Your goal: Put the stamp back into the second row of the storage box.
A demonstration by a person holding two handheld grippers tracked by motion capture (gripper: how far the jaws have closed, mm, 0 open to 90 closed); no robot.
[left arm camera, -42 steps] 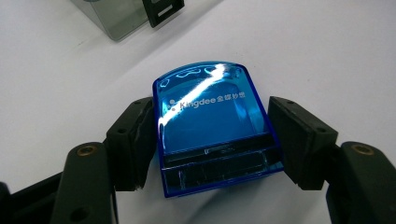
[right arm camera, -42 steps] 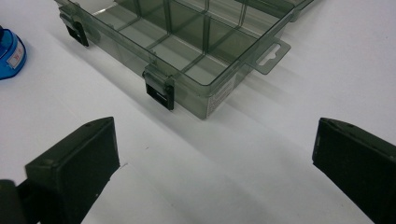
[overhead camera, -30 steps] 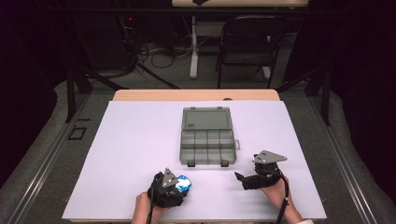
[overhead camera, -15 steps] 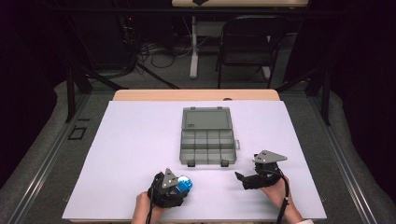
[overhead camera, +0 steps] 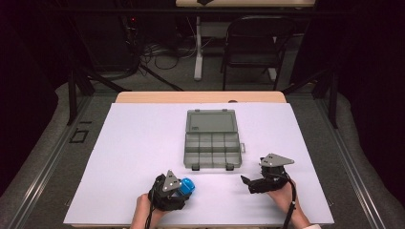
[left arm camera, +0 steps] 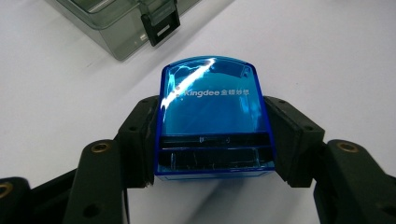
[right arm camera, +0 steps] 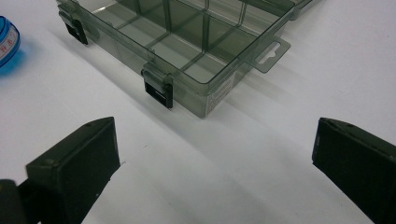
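Presumably light, slick, rigid: blue plastic case [left arm camera: 212, 116] clamped by its flat sides in left gripper [left arm camera: 212, 140]; right gripper [right arm camera: 215, 163] agape, empty.

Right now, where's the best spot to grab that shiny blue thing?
By its two flat side walls, as the left gripper does now: fingers come in low from the near end and press on either side. The blue box lies flat, and its curved, glossy top would probably slip; the sides are straight and parallel.

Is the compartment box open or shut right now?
Open: the grey organizer box has its lid laid back flat, and its compartments look empty in the right gripper view.
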